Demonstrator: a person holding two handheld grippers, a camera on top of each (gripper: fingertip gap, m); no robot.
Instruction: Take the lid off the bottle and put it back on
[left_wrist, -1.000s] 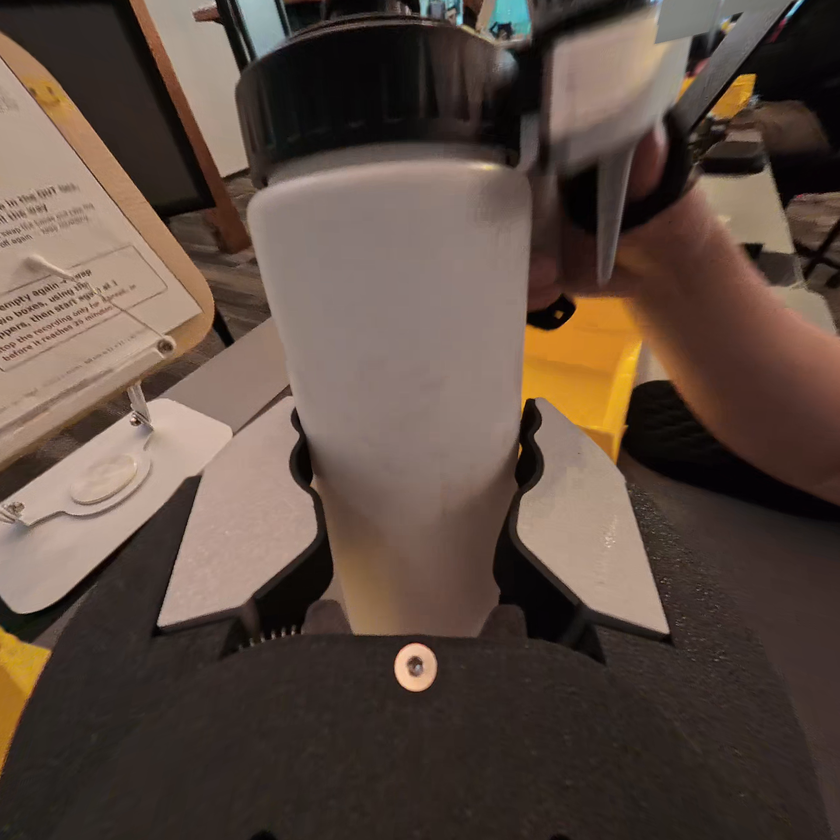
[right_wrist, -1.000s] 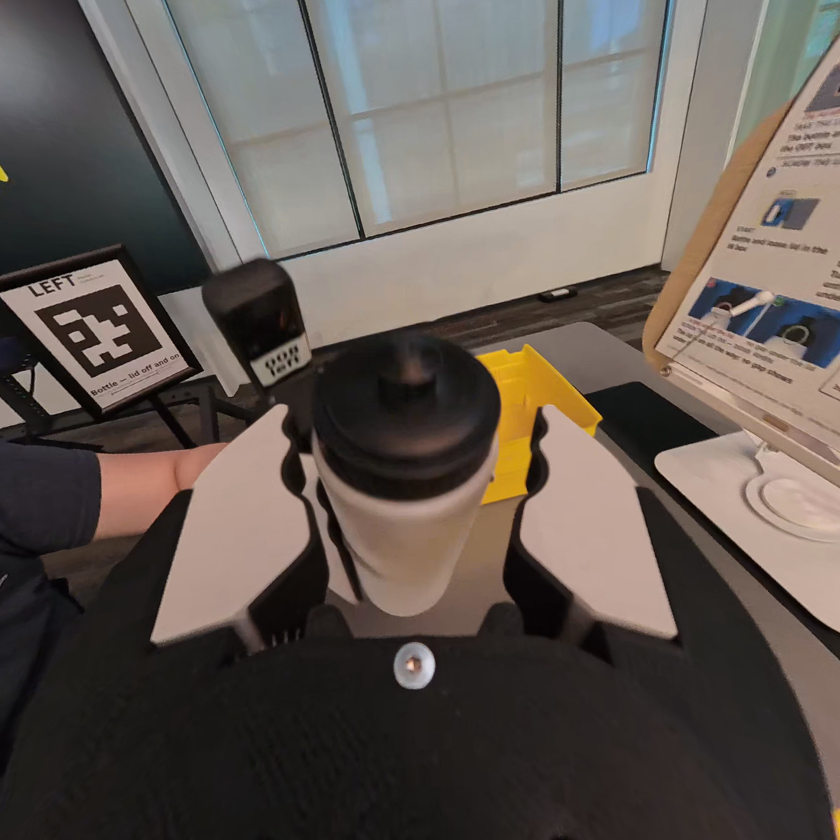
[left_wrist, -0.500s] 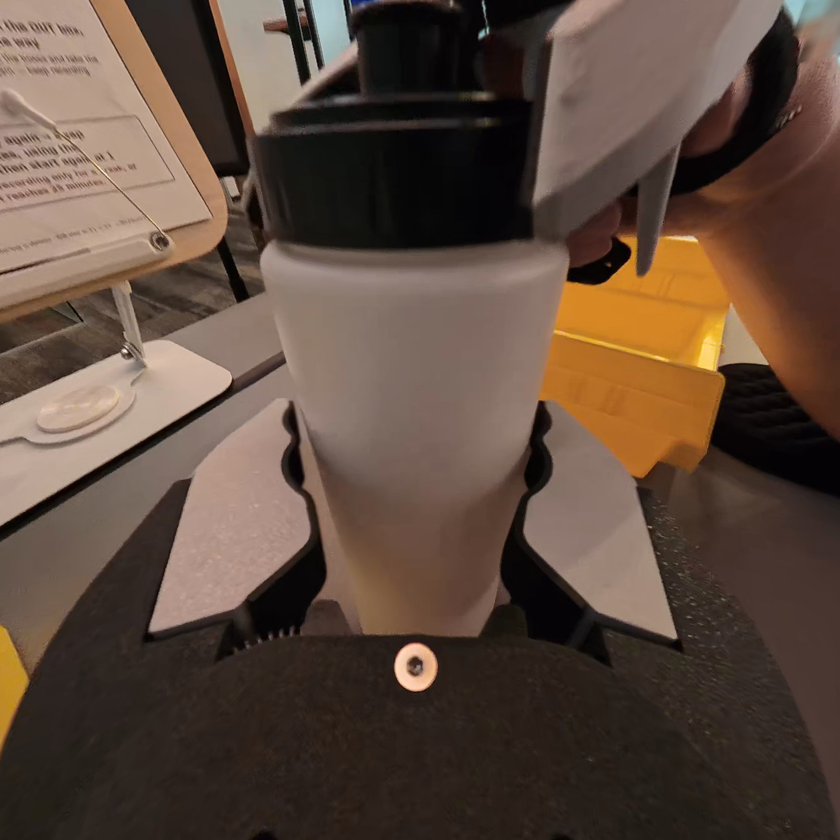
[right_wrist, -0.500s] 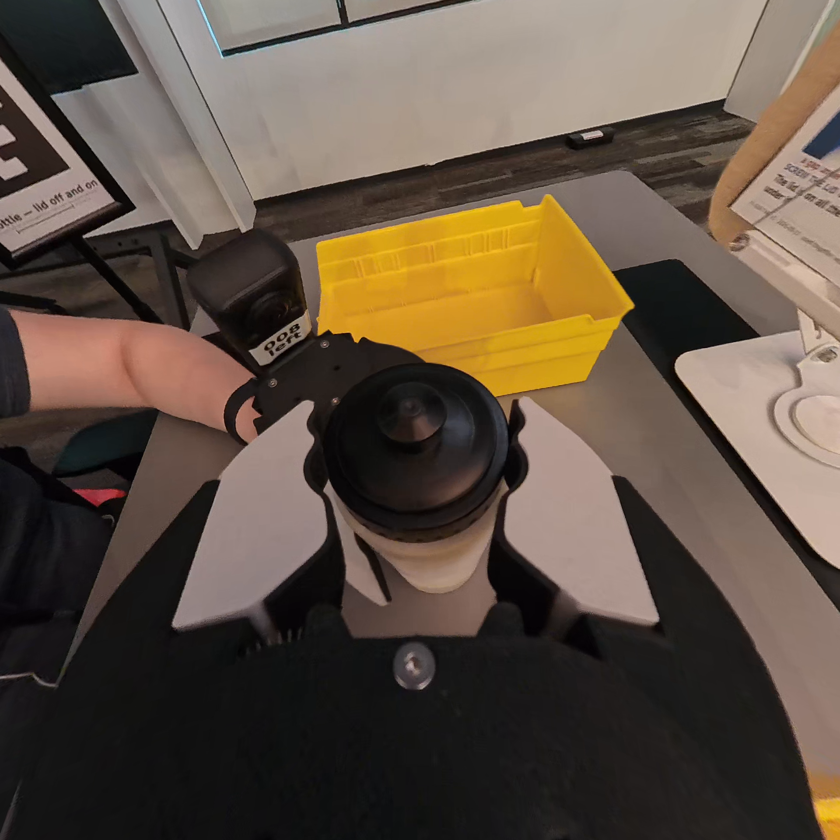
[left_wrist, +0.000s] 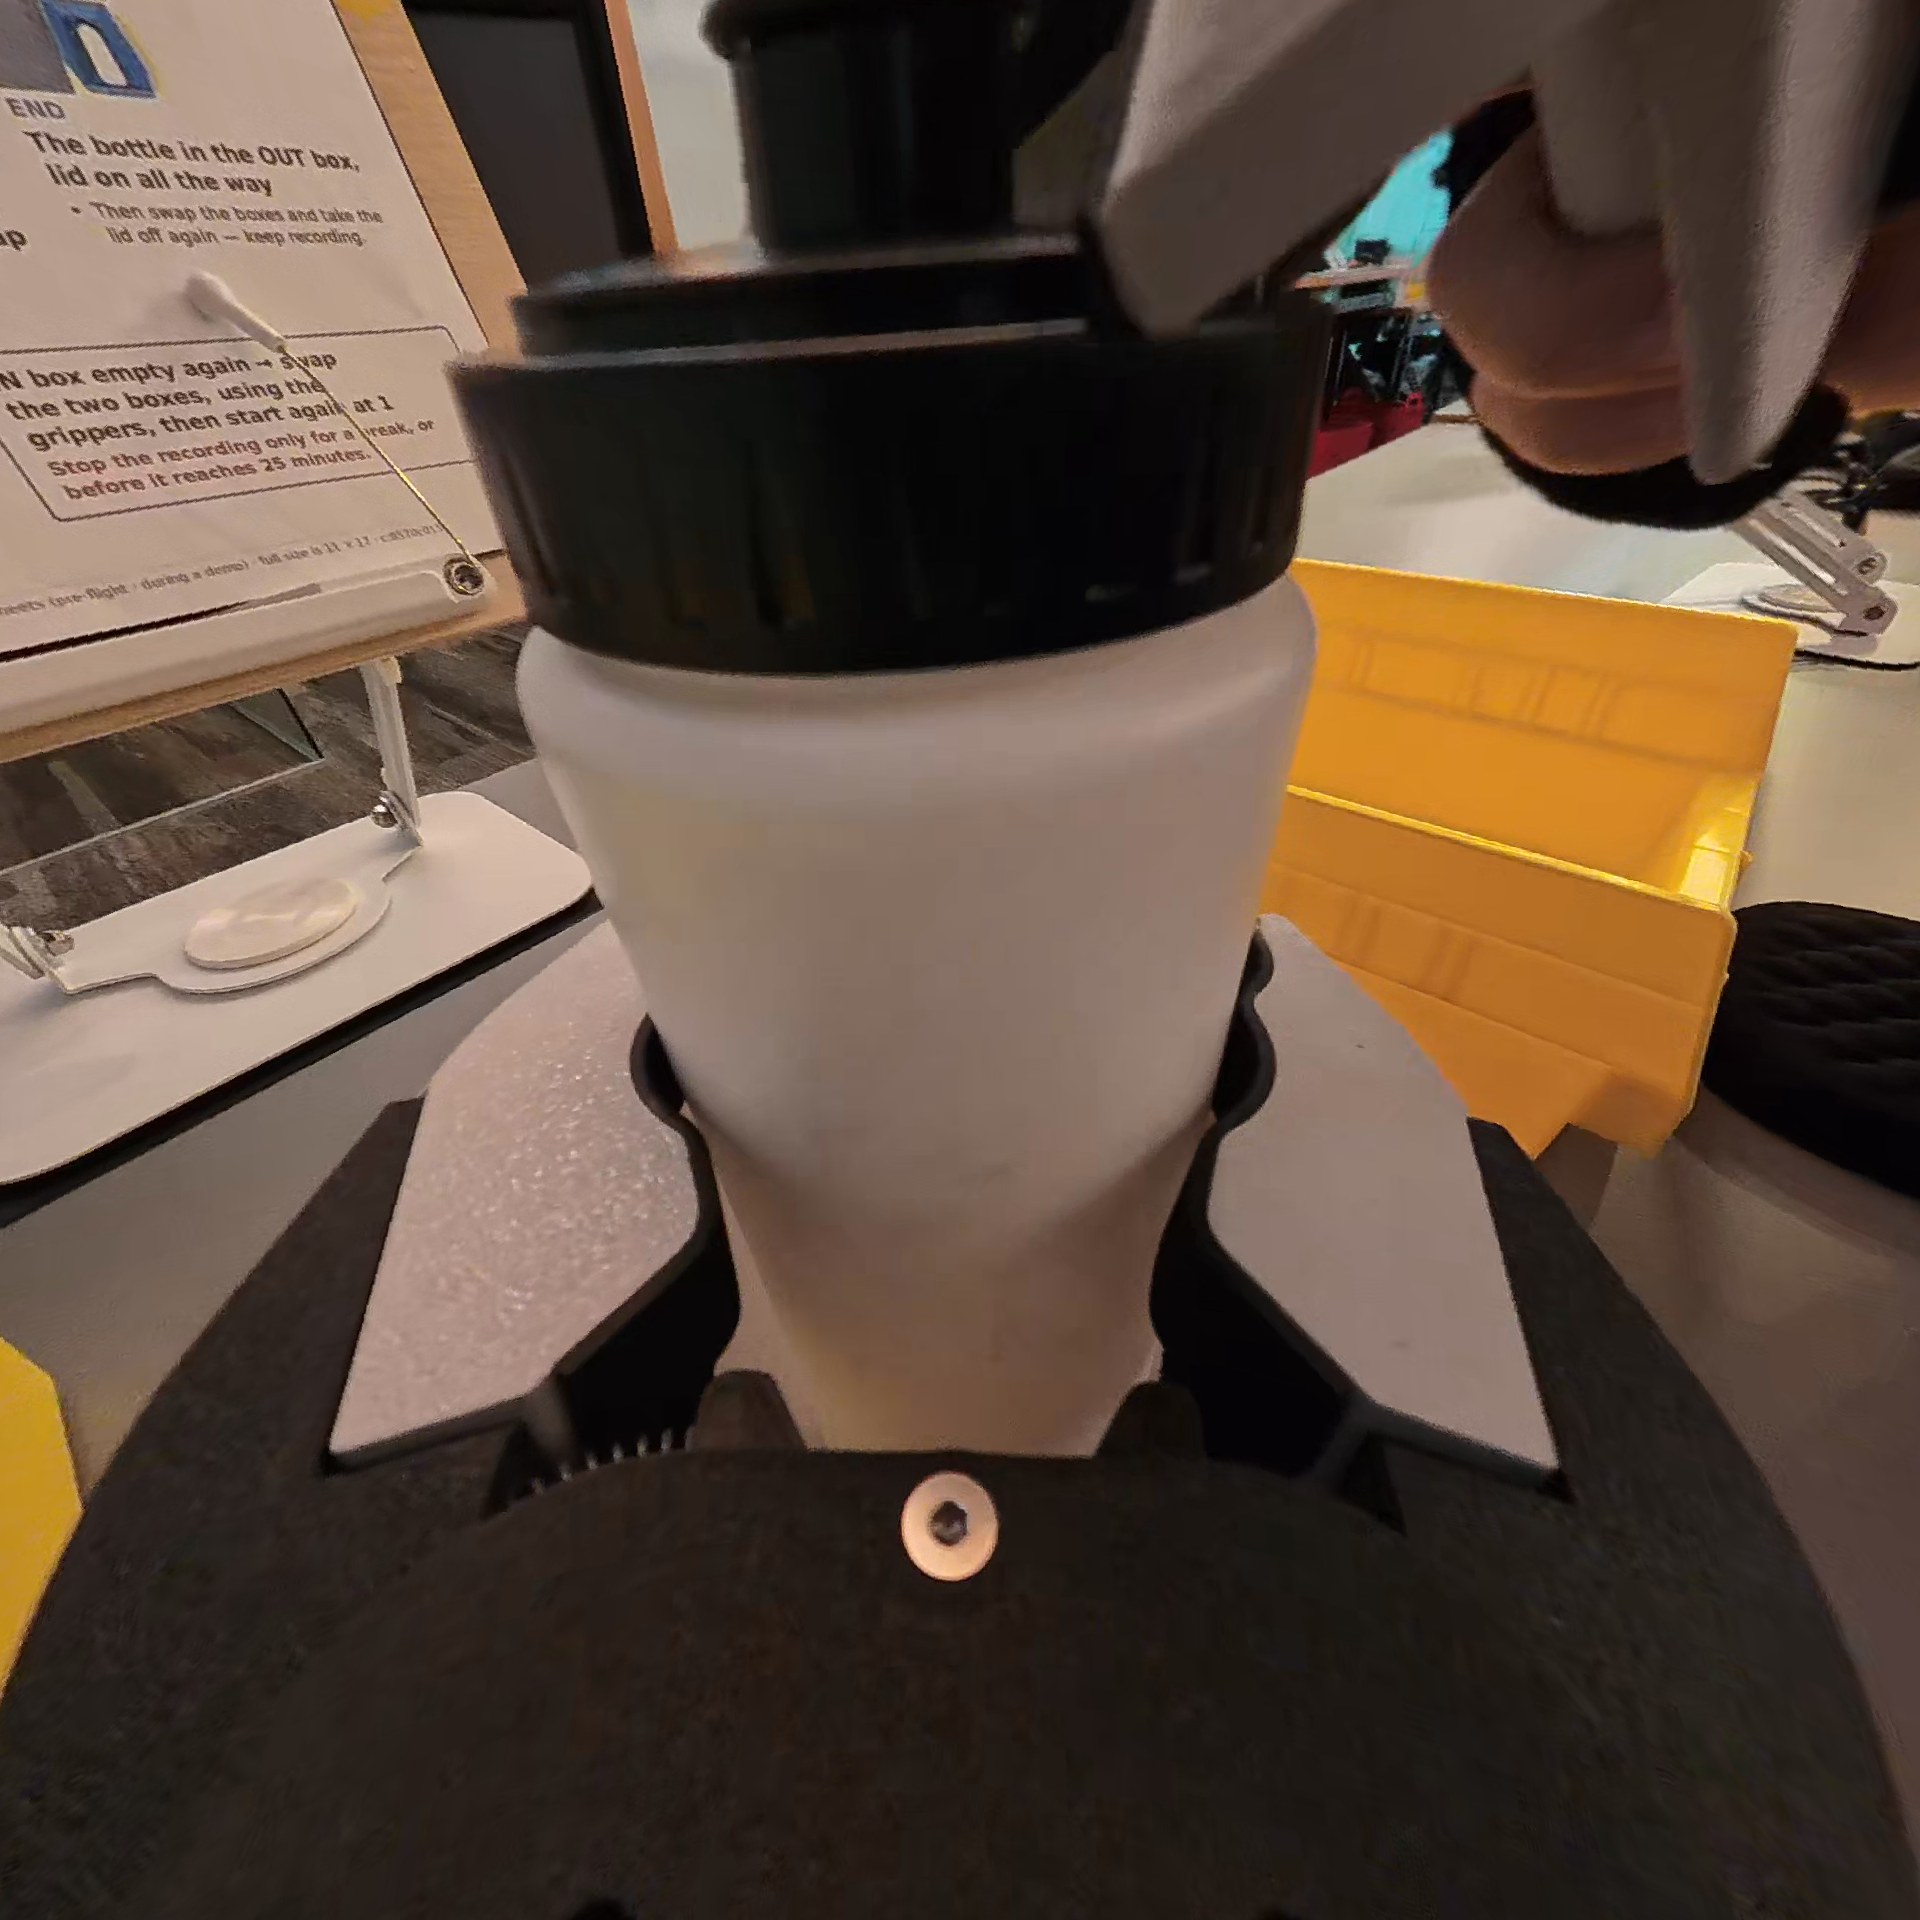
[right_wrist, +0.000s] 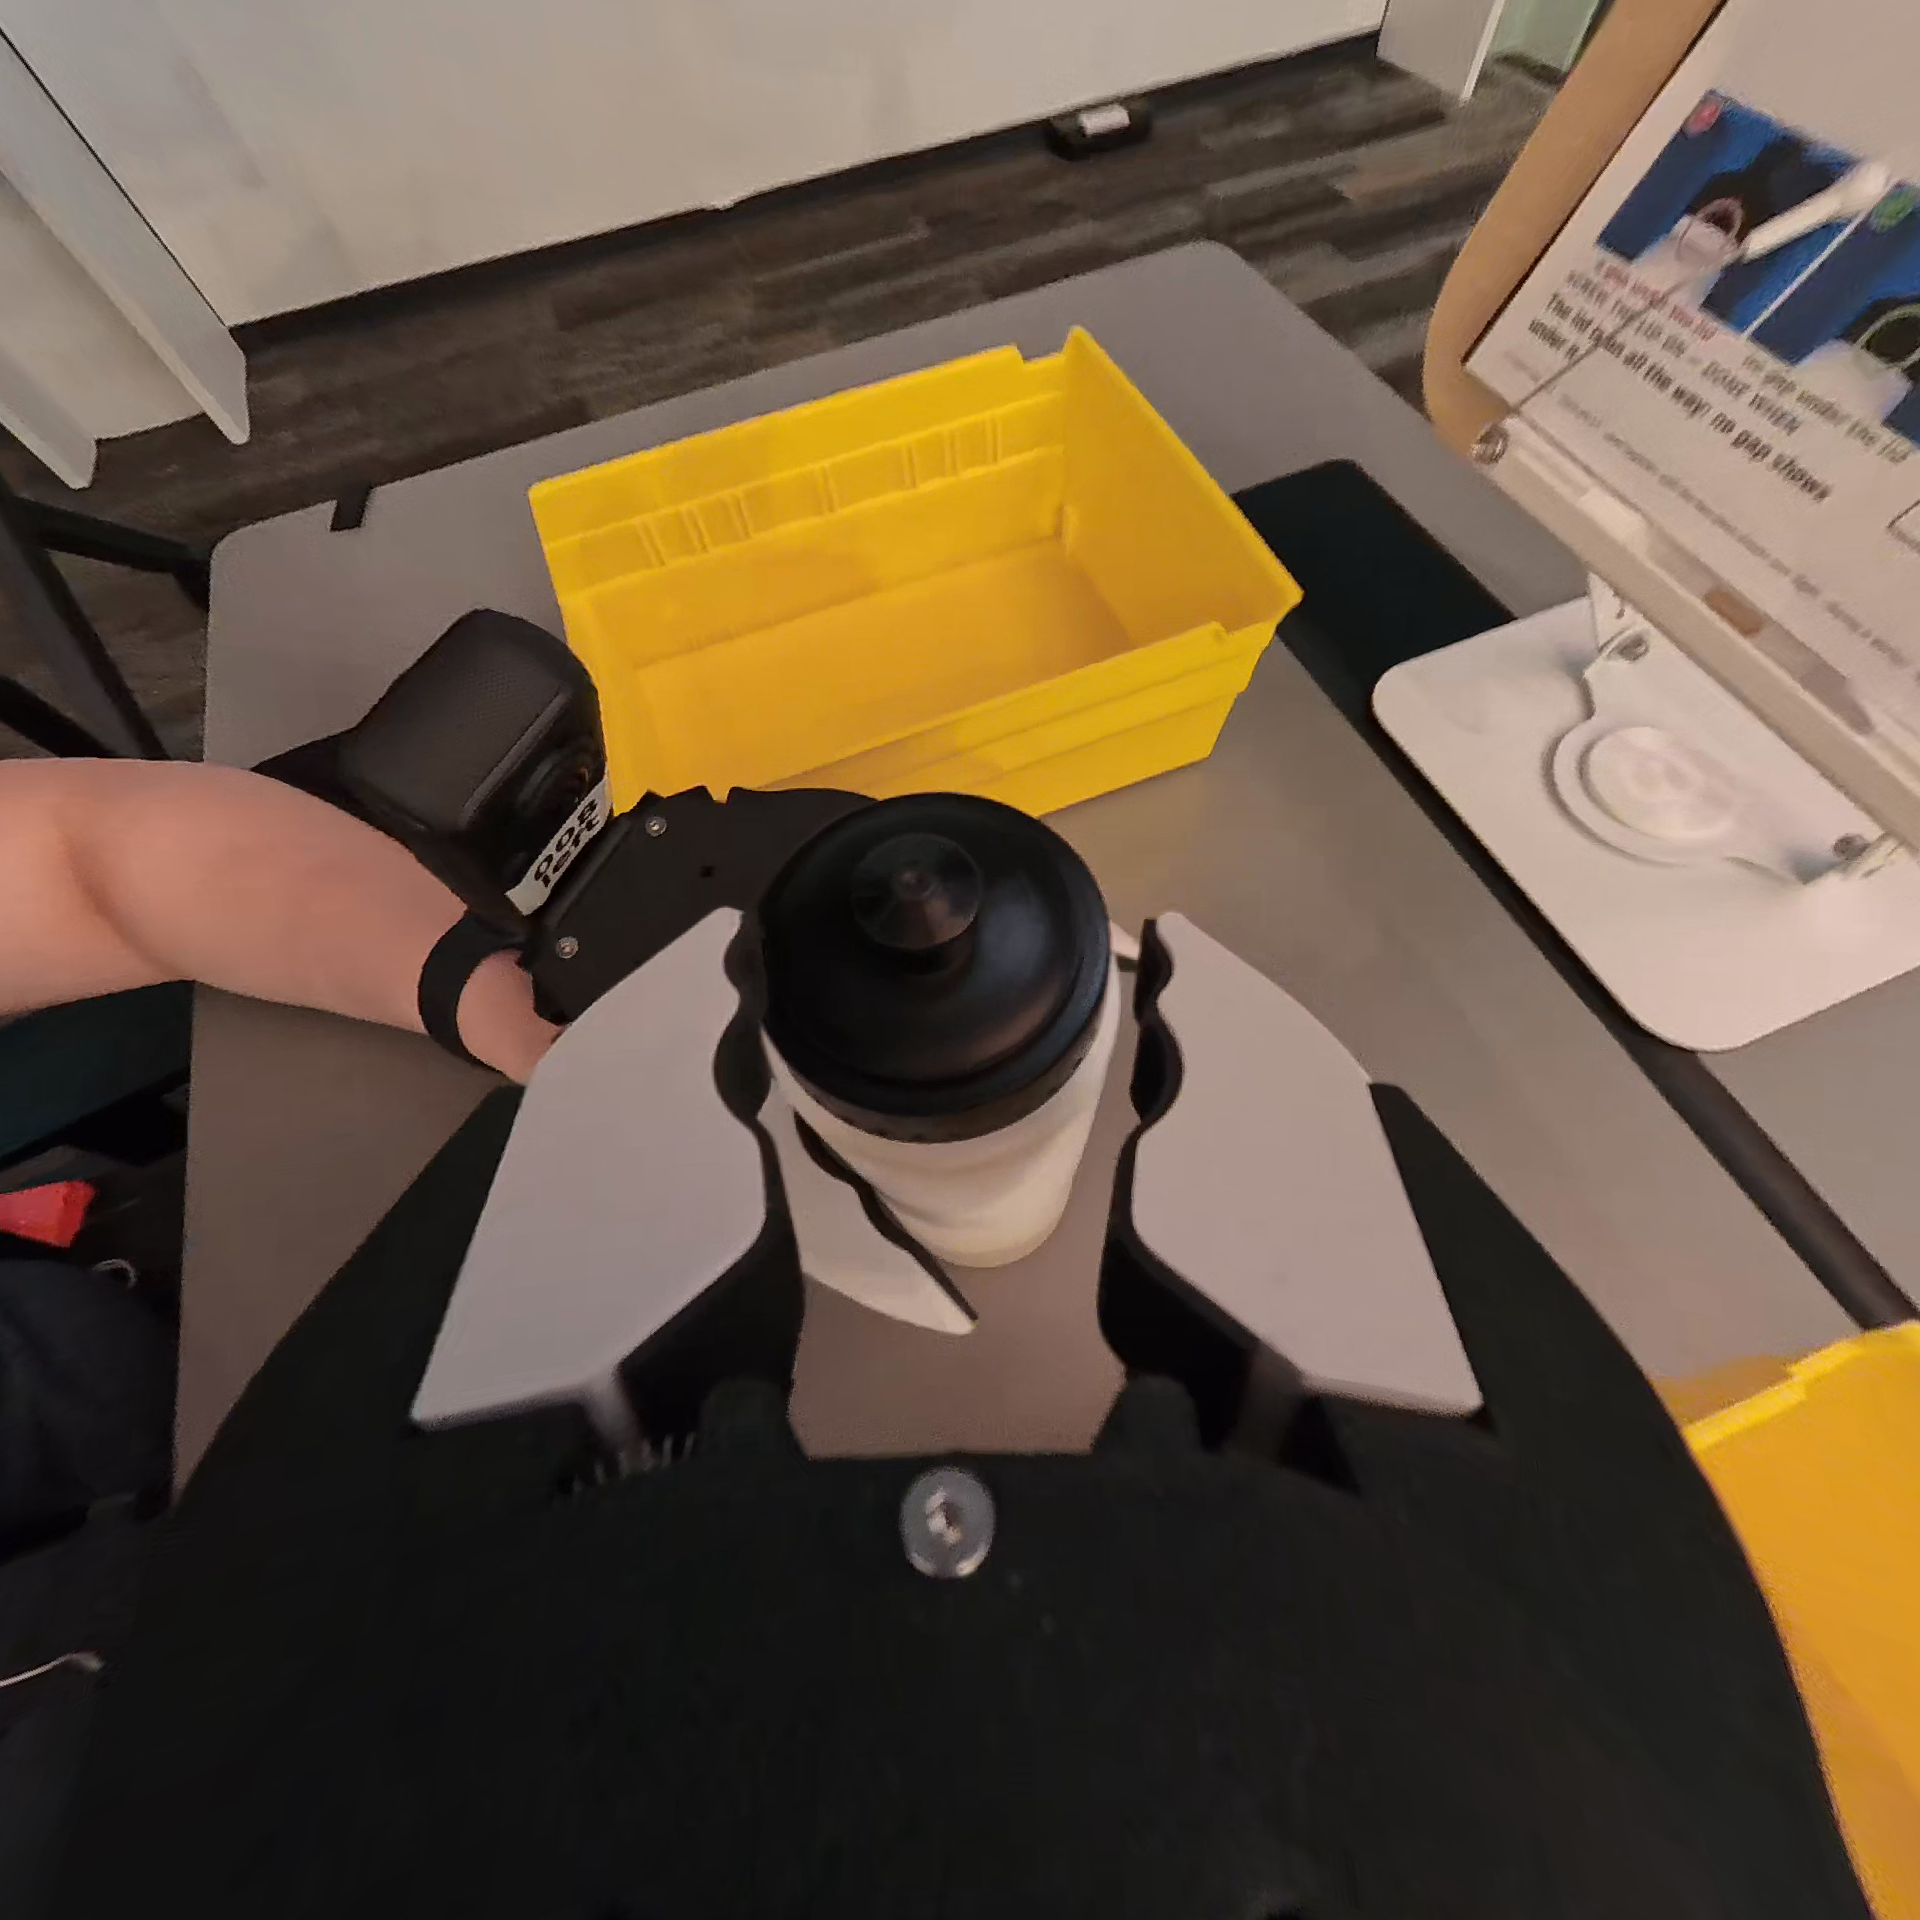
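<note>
Bottle: a white plastic bottle (left_wrist: 925, 935) stands upright above the grey table (right_wrist: 1351, 935), gripped low on its body; no brand mark shows on the visible side.
Lid: a black ribbed screw lid (left_wrist: 883, 499) with a pull spout sits on the bottle's neck, seen from above in the right wrist view (right_wrist: 935, 935).
Left gripper: the left gripper (left_wrist: 940, 1049) has its two grey fingers pressed against opposite sides of the bottle, pinching it.
Right gripper: the right gripper (right_wrist: 940, 997) reaches over the top, its fingers either side of the lid; a small gap shows on the right side, so I cannot tell whether it pinches the lid or is merely spread around it.
Yellow bin: an open yellow bin (right_wrist: 914, 623) rests on the table just behind the bottle.
Second bin: the corner of another yellow bin (right_wrist: 1808, 1558) shows at the near right.
Writing: an instruction sheet on a wooden board (left_wrist: 208, 312) stands on a white stand (right_wrist: 1662, 831) to one side, bearing printed text and small photos; a small white sticker with characters sits on the left gripper's camera (right_wrist: 566, 842).
</note>
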